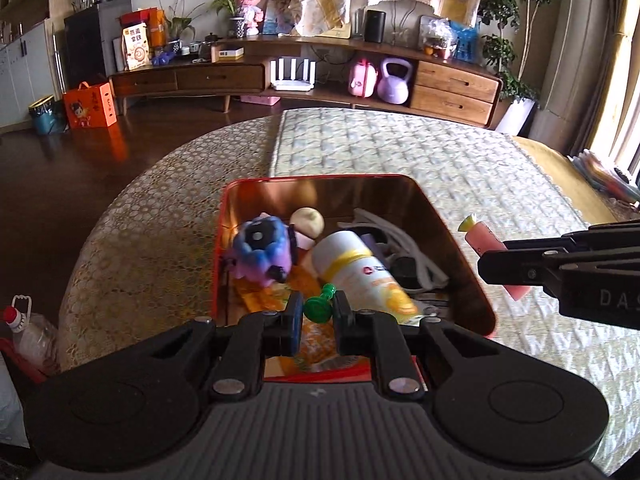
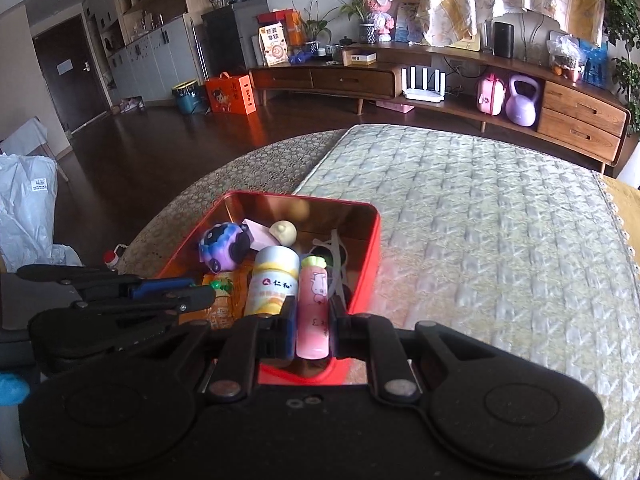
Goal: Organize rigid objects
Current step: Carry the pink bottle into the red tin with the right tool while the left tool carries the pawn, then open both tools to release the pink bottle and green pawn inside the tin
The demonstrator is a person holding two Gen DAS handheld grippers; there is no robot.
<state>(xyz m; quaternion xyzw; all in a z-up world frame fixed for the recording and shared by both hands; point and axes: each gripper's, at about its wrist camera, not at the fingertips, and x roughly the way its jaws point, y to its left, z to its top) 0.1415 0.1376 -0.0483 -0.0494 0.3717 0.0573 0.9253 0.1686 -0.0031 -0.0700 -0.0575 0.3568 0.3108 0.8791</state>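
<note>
The left gripper (image 1: pixel 315 317) grips a green peg (image 1: pixel 319 306), the right gripper (image 2: pixel 313 327) a pink tube (image 2: pixel 314 308); lower each fully inside the red tin (image 1: pixel 448 232) before opening

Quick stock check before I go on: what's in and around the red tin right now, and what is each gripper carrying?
Red tin: 1, red outside, coppery inside, on the patterned cover.
Plush toy: 1, blue and purple, tin's left side.
Round ball: 1, cream, far end of the tin.
Bottle: 1, white with yellow and orange label, lying mid-tin.
Sunglasses: 1, pale frame with dark lenses, tin's right side.
Quilted mat: 1, pale green, right of the tin.
Green piece: 1, green, held over the tin's near end.
Pink tube: 1, pink with a yellow-green tip, held above the tin's near edge.
Left gripper: shut on the green piece.
Right gripper: shut on the pink tube.
</note>
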